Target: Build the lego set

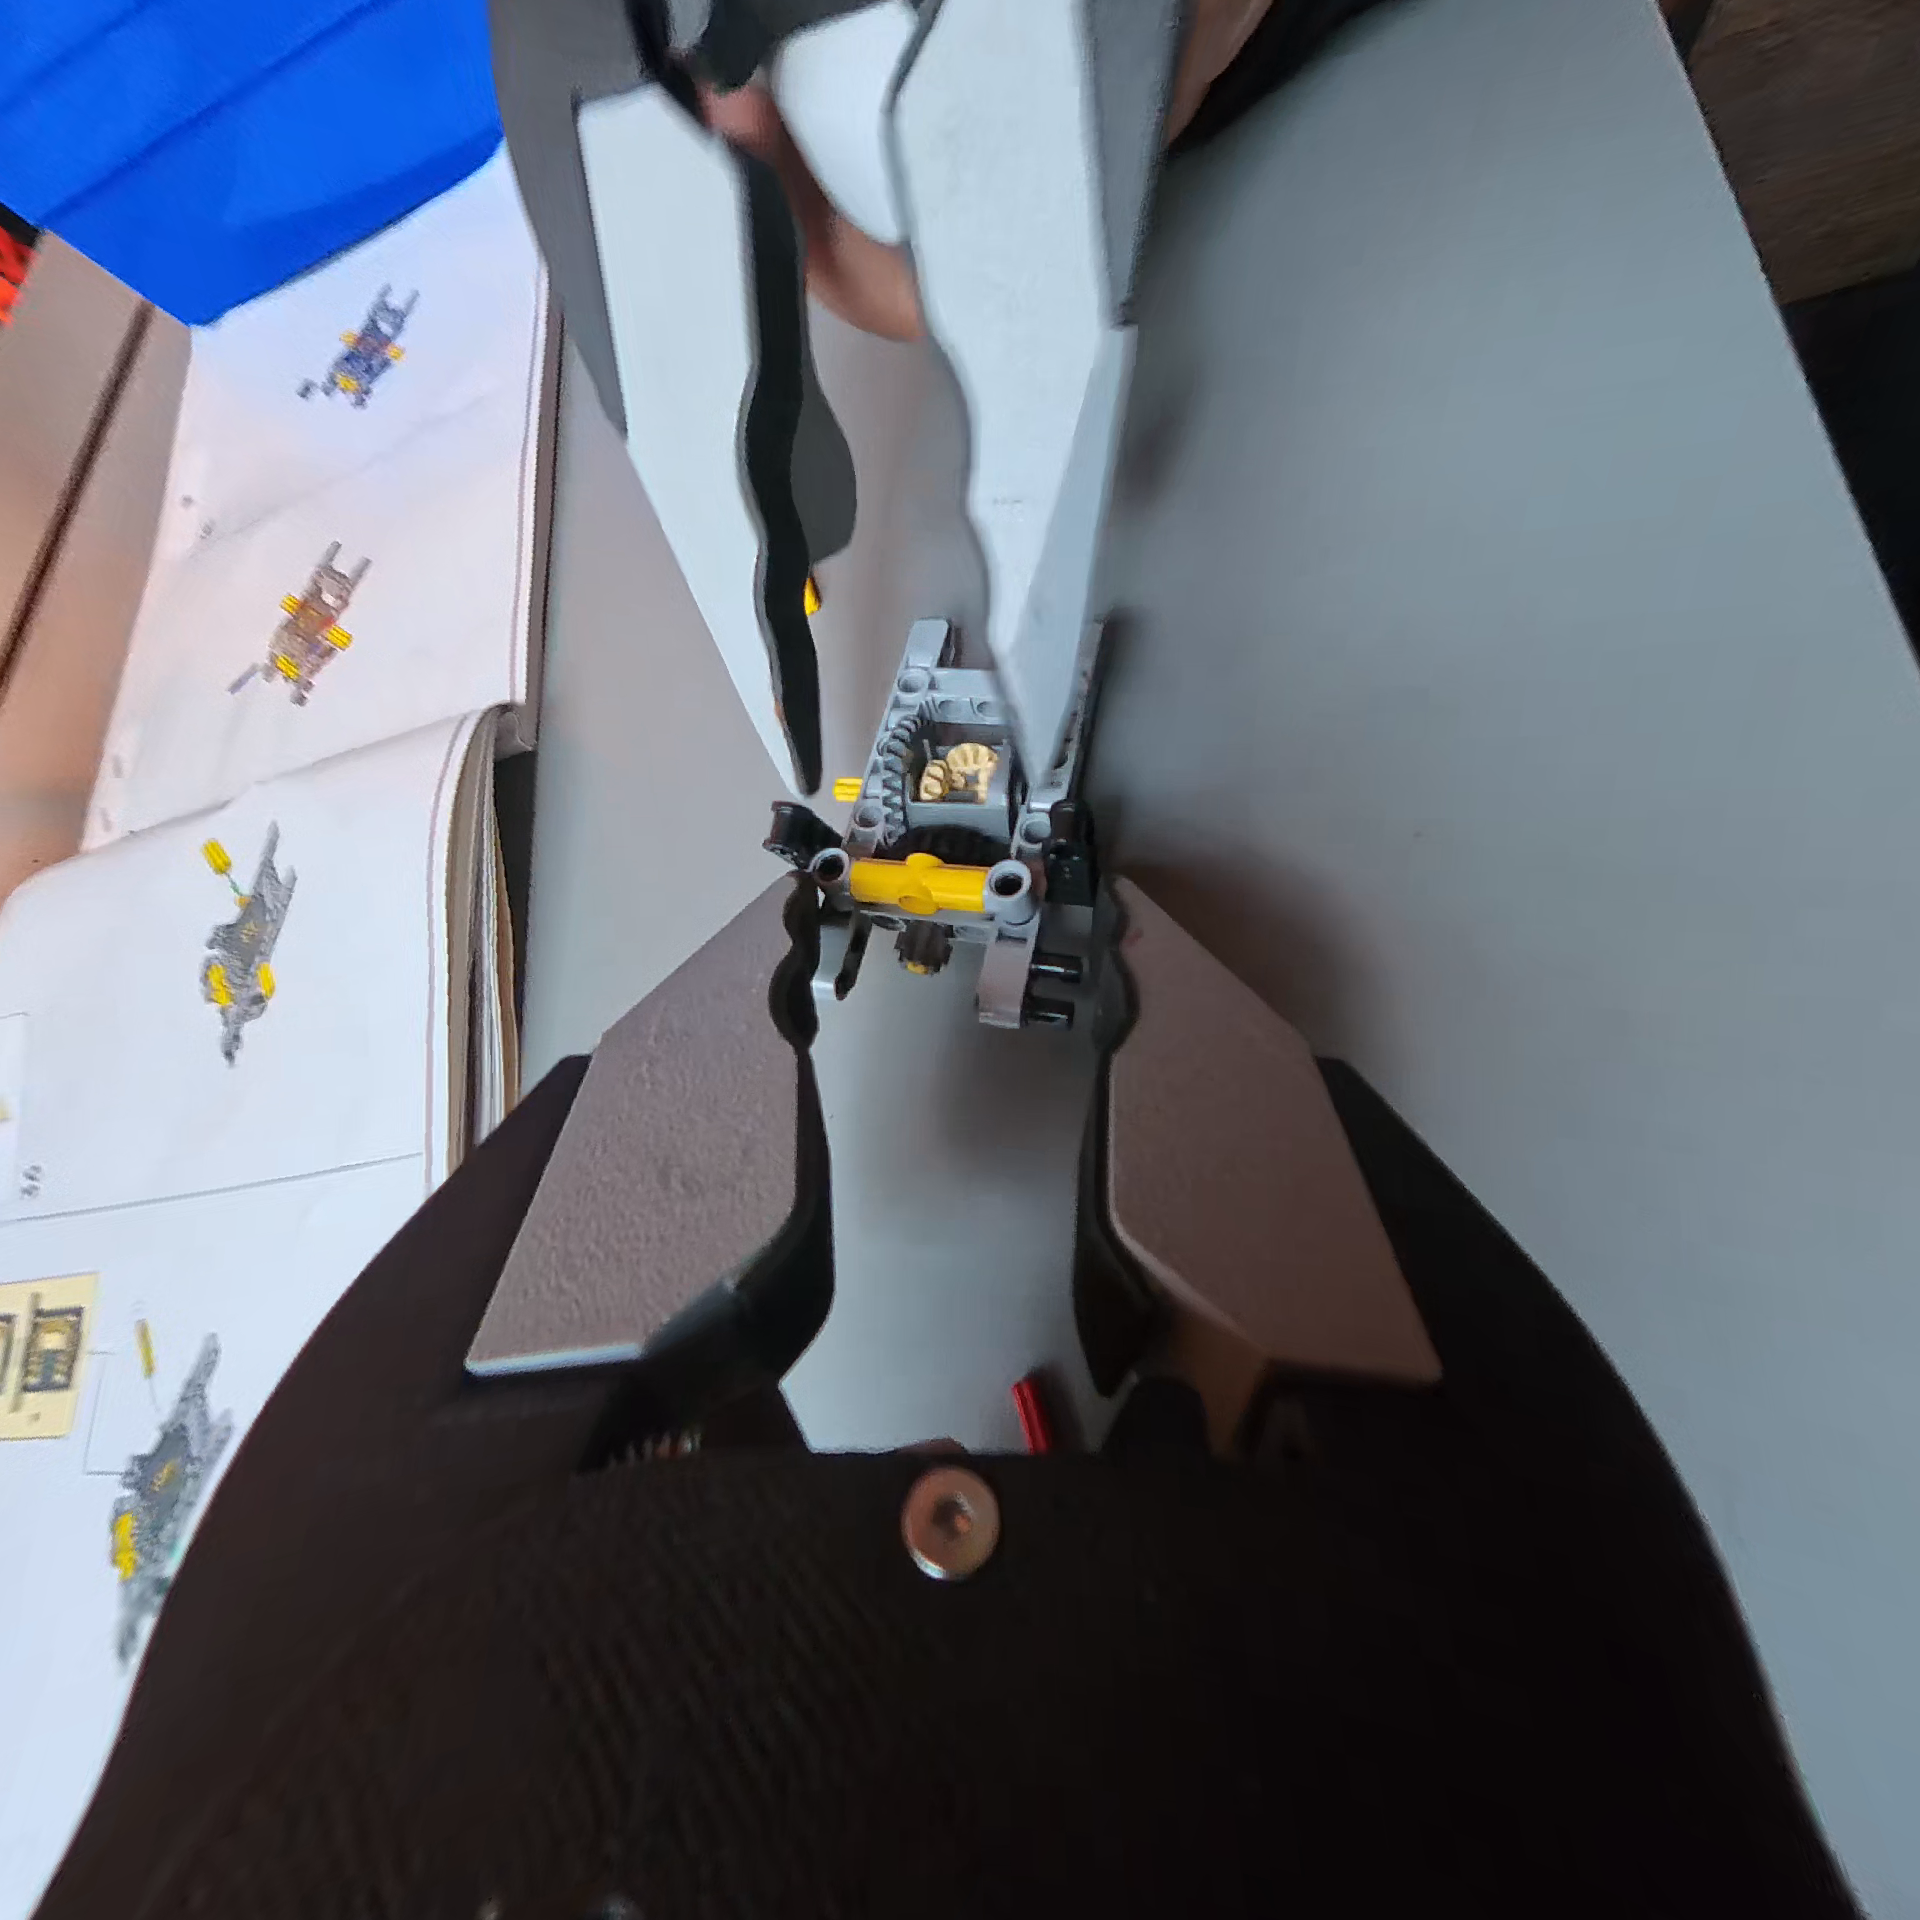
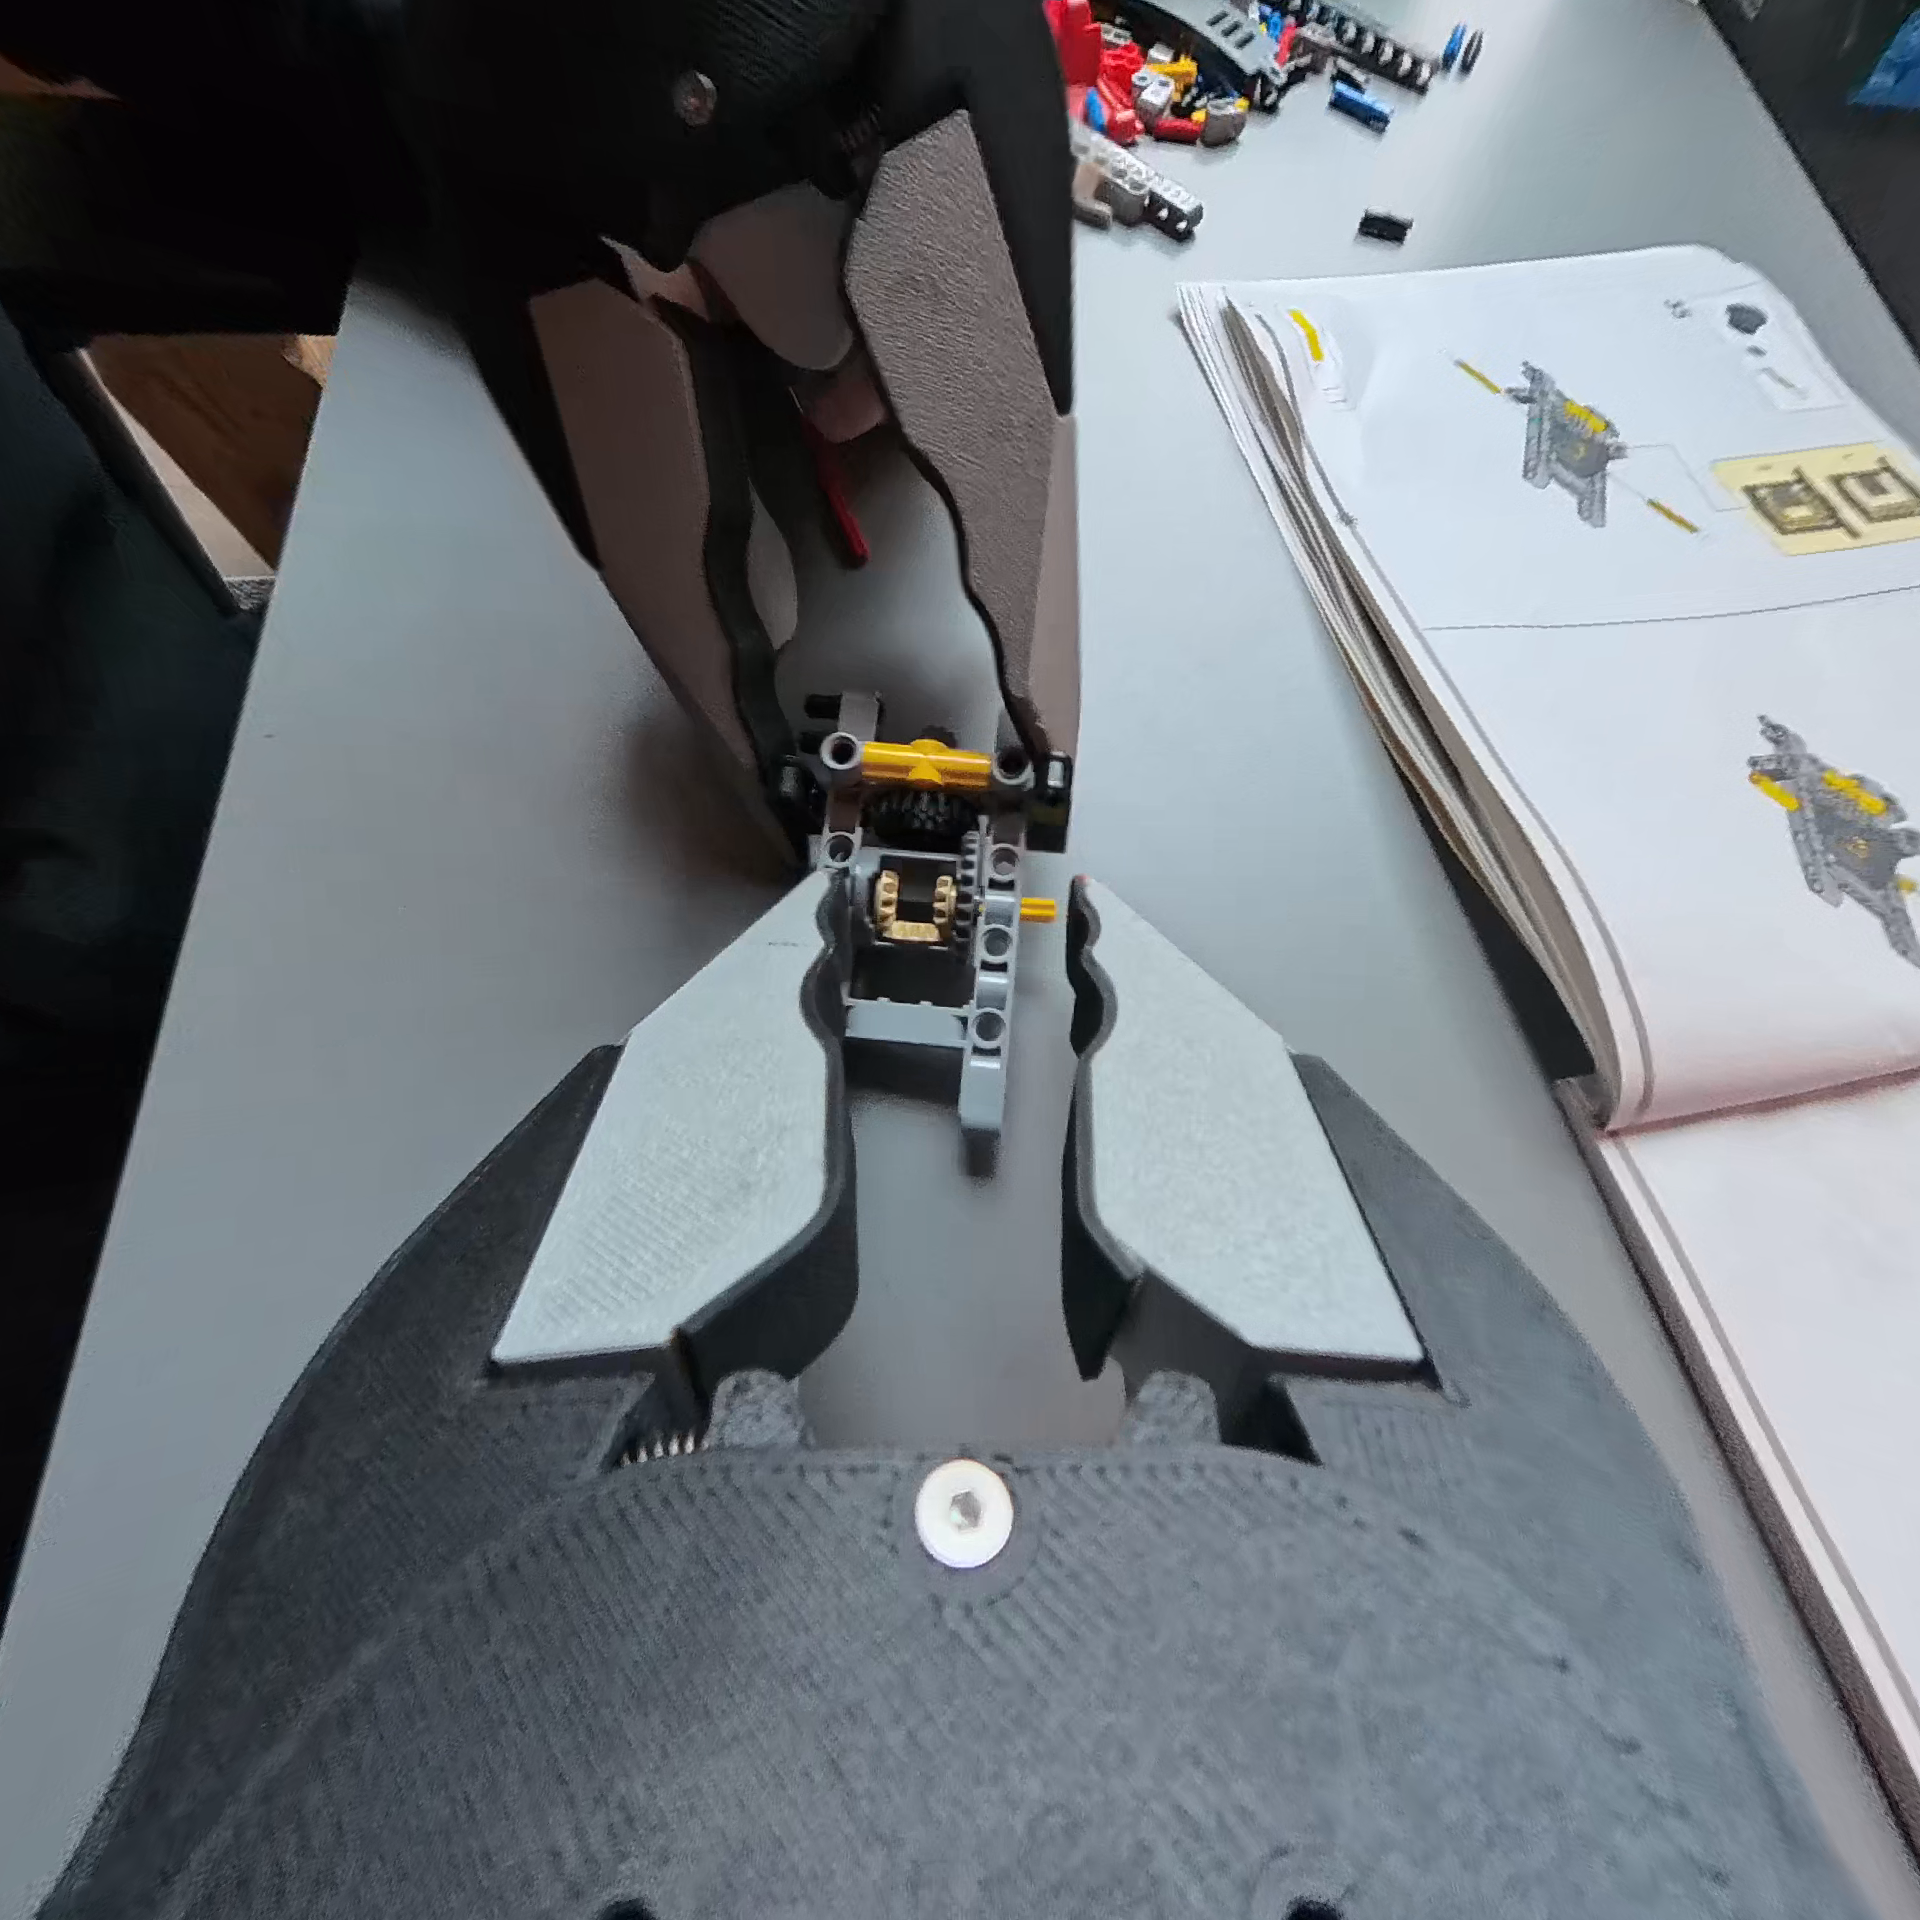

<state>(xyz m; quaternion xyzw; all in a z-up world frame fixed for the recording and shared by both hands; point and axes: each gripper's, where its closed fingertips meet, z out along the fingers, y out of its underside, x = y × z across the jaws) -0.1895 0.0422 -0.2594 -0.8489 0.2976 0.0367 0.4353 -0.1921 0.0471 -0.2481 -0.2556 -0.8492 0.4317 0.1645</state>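
A small grey lego assembly (image 1: 940,821) with a yellow cross-piece, black gear and tan gears stands on the grey table (image 1: 1455,727). My left gripper (image 1: 956,894), with brown fingers, is shut on its yellow-bar end, pads against the black connectors on both sides. My right gripper (image 2: 956,904), with grey fingers, is open and straddles the other end of the assembly (image 2: 925,914). Its left finger touches the frame; its right finger stands just off a short yellow axle tip (image 2: 1039,910). The two grippers face each other.
An open instruction booklet (image 2: 1662,727) lies beside the assembly, and it also shows in the left wrist view (image 1: 312,935). A pile of loose pieces (image 2: 1195,94) and a lone black piece (image 2: 1382,223) lie beyond it. A red axle (image 2: 844,499) lies under my left gripper. A blue bin (image 1: 208,135) stands past the booklet. My left and right fingertips are right by each other. The left tips stand about 25 centimeters off the lone black piece (image 2: 1382,223).
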